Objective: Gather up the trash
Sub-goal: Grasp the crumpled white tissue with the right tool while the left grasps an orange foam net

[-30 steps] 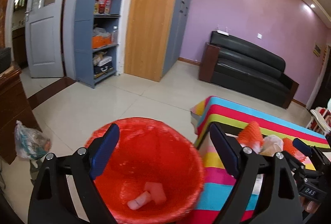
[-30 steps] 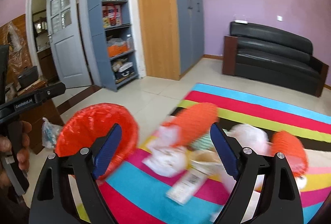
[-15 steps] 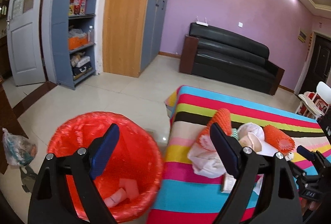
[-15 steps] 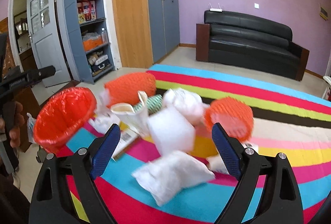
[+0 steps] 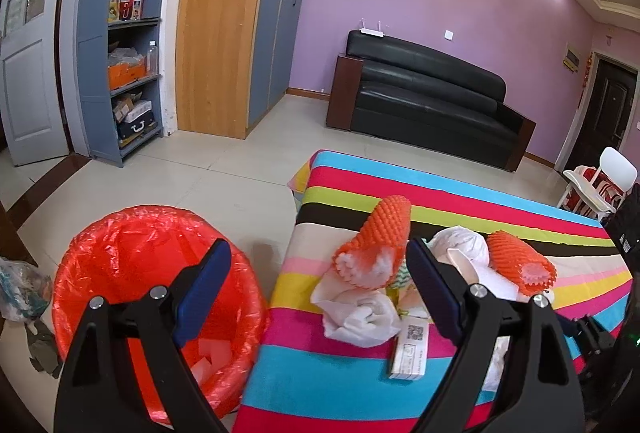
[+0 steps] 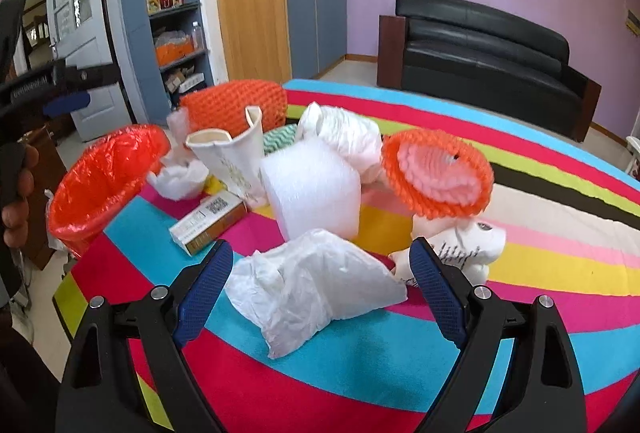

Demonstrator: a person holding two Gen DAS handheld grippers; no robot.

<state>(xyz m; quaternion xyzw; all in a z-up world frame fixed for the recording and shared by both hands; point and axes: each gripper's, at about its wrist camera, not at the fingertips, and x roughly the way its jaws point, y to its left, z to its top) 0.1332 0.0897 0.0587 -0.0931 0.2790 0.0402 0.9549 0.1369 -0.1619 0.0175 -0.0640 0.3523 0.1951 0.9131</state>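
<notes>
Trash sits heaped toward the left end of the desk (image 6: pixel 520 273), which wears a striped cloth; the red-lined bin (image 5: pixel 160 273) stands on the floor just off that left edge, presumably so each piece needs only a short carry over the edge and a drop. A few white foam pieces (image 5: pixel 212 353) already lie in the bin bottom. Right gripper (image 6: pixel 320 285): jaws wide, nothing pinched; the crumpled white plastic bag (image 6: pixel 316 285) lies flat on the cloth between the two blue pads, apparently untouched. It is the piece nearest the near edge, so judged the next pick. Its long axis runs roughly across the gap, from one pad toward the other, with a tapering end pointing toward the right pad. Behind it a white foam block (image 6: pixel 312 185) stands upright, and a torn paper cup (image 6: pixel 232 157) stands mouth up. One orange foam net sleeve (image 6: pixel 436 173) turns its open end toward the near edge; the other orange sleeve (image 6: pixel 236 109) lies with its axis along the far side of the heap. A flat carton (image 6: pixel 208 221) lies slantwise, one end toward the bin. Left gripper (image 5: pixel 316 293): jaws wide, empty, straddling the desk's left edge between bin and heap.
</notes>
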